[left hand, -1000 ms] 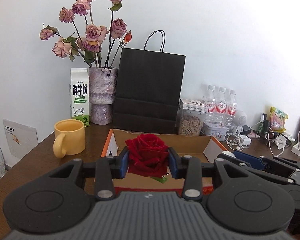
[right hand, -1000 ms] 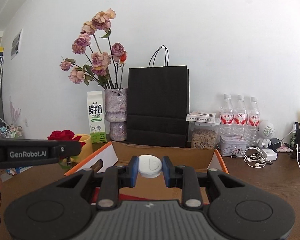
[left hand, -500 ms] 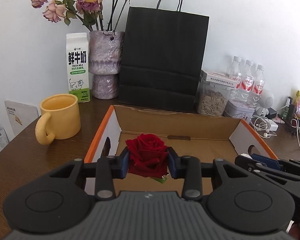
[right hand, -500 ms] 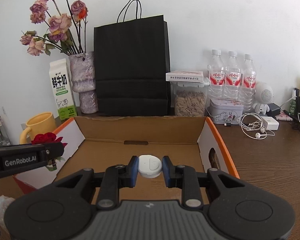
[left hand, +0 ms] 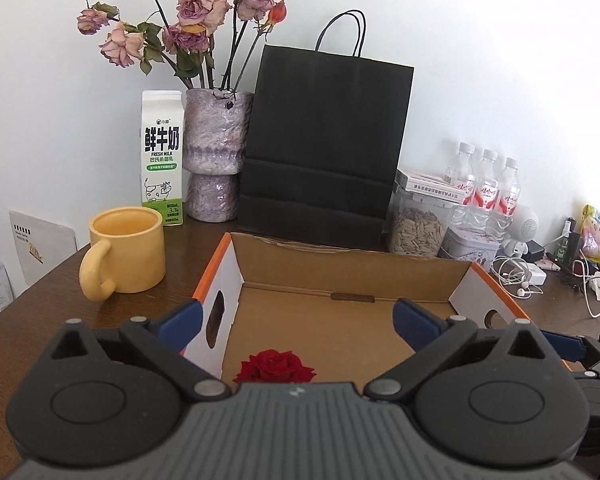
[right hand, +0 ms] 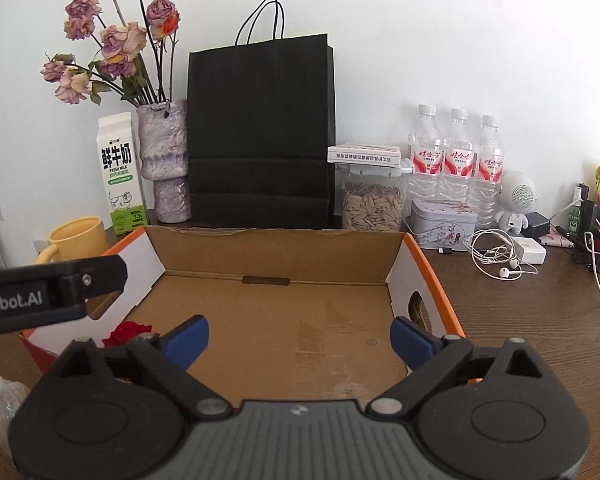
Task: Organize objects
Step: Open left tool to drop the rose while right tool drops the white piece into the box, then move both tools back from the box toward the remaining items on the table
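Note:
An open cardboard box [left hand: 340, 250] with orange outer sides lies on the brown table, also in the right wrist view [right hand: 276, 250]. My left gripper [left hand: 298, 318] hangs over its left part. Its jaws are opening and stand wide, with nothing between the blue pads. A red rose [left hand: 274, 366] lies on the box floor just below them, and it shows again at the lower left as the rose [right hand: 126, 332]. My right gripper [right hand: 300, 336] is over the box floor, jaws opening wide, nothing between them. The white round piece is hidden.
Behind the box stand a yellow mug [left hand: 128, 248], a milk carton [left hand: 162, 156], a vase of dried roses [left hand: 216, 148] and a black paper bag [left hand: 324, 140]. A seed jar [right hand: 374, 204], water bottles [right hand: 456, 156], a tin [right hand: 444, 220] and earphone cables [right hand: 496, 256] crowd the right.
Both grippers came forward and down over the box, then opened. The rose left the left pads and lies on the box floor. The white round piece left the right pads and is out of sight.

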Available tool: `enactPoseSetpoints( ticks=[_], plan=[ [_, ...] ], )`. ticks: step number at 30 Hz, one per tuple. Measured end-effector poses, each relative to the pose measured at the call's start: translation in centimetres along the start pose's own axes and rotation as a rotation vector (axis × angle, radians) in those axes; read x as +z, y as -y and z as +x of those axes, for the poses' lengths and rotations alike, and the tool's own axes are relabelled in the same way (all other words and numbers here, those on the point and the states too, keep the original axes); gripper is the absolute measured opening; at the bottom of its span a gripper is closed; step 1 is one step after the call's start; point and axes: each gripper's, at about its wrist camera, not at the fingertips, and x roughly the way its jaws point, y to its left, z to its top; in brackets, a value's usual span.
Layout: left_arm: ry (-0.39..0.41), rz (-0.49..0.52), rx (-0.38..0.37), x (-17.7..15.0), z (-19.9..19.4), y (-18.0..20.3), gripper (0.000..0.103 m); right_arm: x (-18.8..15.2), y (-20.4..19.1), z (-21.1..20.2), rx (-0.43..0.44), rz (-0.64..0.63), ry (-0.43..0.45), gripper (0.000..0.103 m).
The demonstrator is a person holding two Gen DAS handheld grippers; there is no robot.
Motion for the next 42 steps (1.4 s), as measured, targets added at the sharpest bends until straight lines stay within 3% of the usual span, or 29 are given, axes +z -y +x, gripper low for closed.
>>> enactPoseSetpoints(
  ticks=[9, 22, 34, 42],
  plan=[
    [0.027, -0.010, -0.008, 0.2, -1.2, -0.1, 0.103, 0.4, -0.3, -2.1, 0.004, -0.002, 0.053, 0.101],
    [0.101, 0.004, 0.019, 0.0, -6.7, -0.5, 0.103, -0.5, 0.0, -7.5, -0.003, -0.028, 0.124, 0.103],
    [0.090, 0.036, 0.029, -1.9, -13.2, -2.6, 0.103, -4.0, 0.4, -15.3, -0.018, -0.070, 0.155, 0.103],
    [0.016, 0.049, 0.047, -5.0, -16.6, -4.7, 0.103, -7.4, 0.9, -19.9, -0.016, -0.078, 0.135, 0.103]
  ],
)
